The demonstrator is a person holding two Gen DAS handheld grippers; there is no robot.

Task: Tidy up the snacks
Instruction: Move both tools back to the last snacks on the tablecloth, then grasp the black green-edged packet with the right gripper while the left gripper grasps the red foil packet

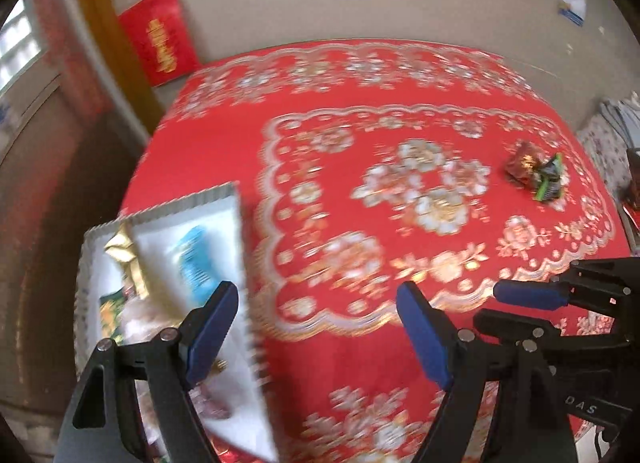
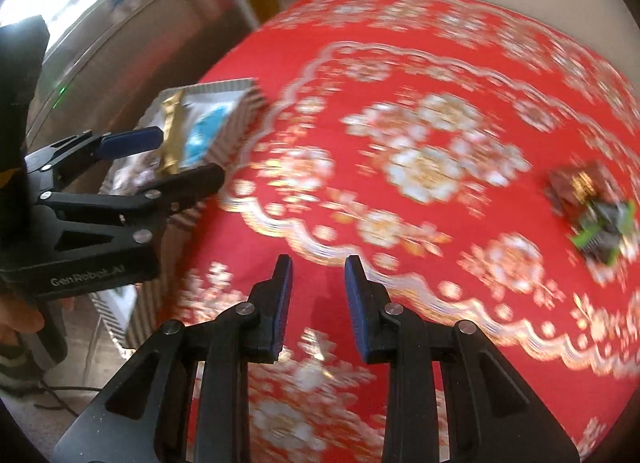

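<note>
A white tray with a ribbed silver rim (image 1: 168,207) sits at the left edge of the red flowered tablecloth (image 1: 360,363). It holds a gold packet (image 1: 126,255), a blue packet (image 1: 194,263) and a green one (image 1: 110,307). My left gripper (image 1: 316,327) is open and empty, its left finger over the tray. Two loose snacks lie far right: a red-brown packet (image 1: 522,163) touching a green-and-black one (image 1: 550,183). In the right wrist view my right gripper (image 2: 318,299) hovers over the cloth, jaws a little apart with nothing between. There the left gripper (image 2: 180,159) sits over the tray (image 2: 244,111), and the snacks (image 2: 588,215) lie right.
Red posters with gold lettering (image 1: 160,35) hang on the wall behind the table. Left of the tray the table ends and brown floor (image 1: 48,263) shows. Patterned fabric and a dark object (image 1: 612,143) stand past the table's right edge. A hand (image 2: 16,319) holds the left gripper.
</note>
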